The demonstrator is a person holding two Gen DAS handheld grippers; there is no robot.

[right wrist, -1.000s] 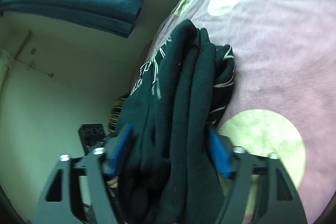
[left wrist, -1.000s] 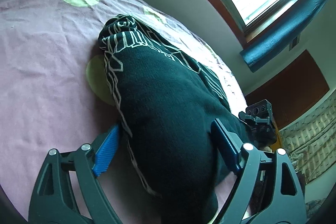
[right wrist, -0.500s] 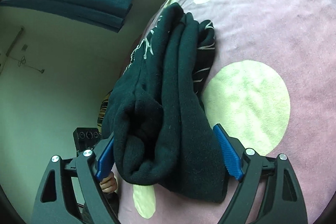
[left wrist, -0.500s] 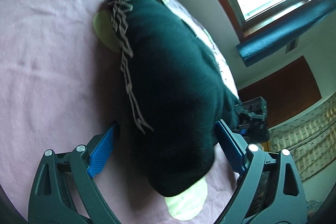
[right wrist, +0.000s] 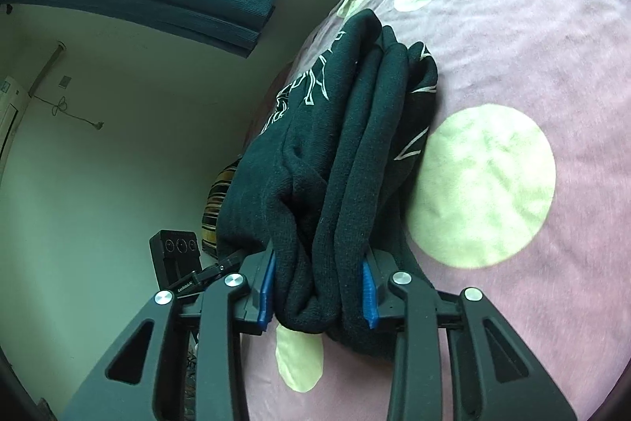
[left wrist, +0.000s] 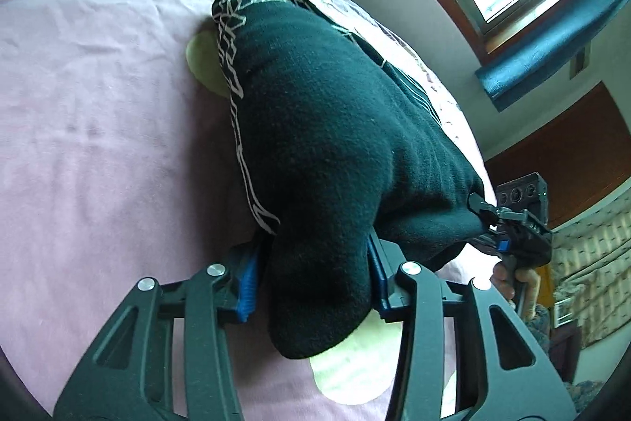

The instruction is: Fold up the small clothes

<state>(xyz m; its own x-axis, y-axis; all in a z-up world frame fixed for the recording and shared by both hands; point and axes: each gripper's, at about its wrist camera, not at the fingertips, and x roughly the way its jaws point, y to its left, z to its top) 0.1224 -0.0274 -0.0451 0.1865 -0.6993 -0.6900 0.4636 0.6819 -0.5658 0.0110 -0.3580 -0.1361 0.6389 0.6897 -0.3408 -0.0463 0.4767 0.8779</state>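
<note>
A dark green knitted garment [left wrist: 335, 129] with a pale line pattern lies folded in a thick bundle on the pink bedsheet [left wrist: 98, 105]. My left gripper [left wrist: 311, 283] is shut on its near corner, blue pads pressing both sides. My right gripper [right wrist: 317, 289] is shut on the other near corner of the same garment [right wrist: 347, 145], where several folded layers bunch between the pads. The right gripper also shows in the left wrist view [left wrist: 520, 223], at the garment's right end.
The pink sheet has pale green dots [right wrist: 481, 184]. A window with a rolled teal blind [left wrist: 552, 38] is behind the bed. A white wall [right wrist: 118, 145] and a striped cushion [right wrist: 217, 208] lie past the bed's edge.
Both grippers were open around the garment's near corners half a second ago. Now both have closed on the cloth and pinch it.
</note>
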